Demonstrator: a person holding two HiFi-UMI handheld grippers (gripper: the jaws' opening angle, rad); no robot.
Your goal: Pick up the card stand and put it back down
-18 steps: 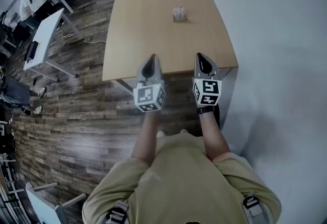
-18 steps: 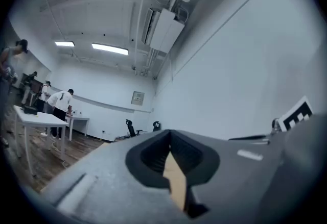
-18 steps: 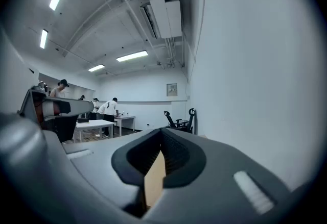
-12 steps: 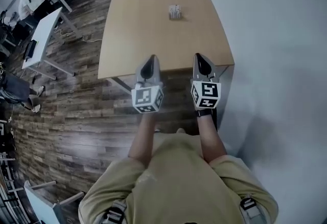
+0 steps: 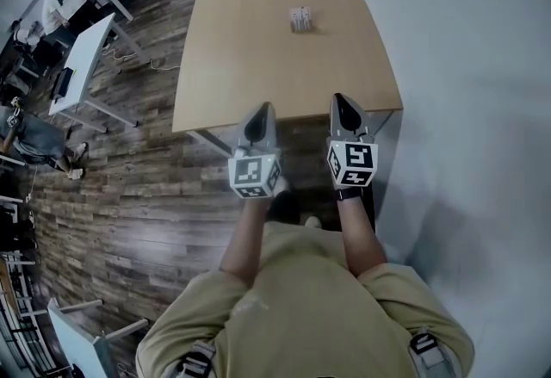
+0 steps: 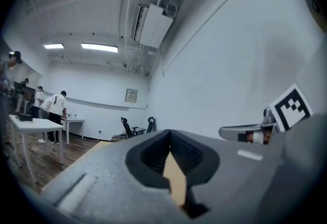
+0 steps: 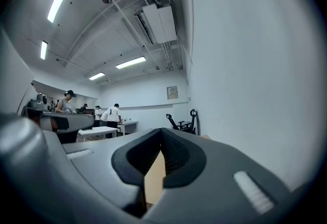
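Pale wooden square table (image 5: 250, 58) carries a small boxy card stand (image 5: 301, 20).

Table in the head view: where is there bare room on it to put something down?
Nearly all of the table is bare: its whole left half, and the wide stretch between the card stand and the near edge. Only the spot at the card stand, toward the far edge, is taken. The left gripper and right gripper hover at the near edge.
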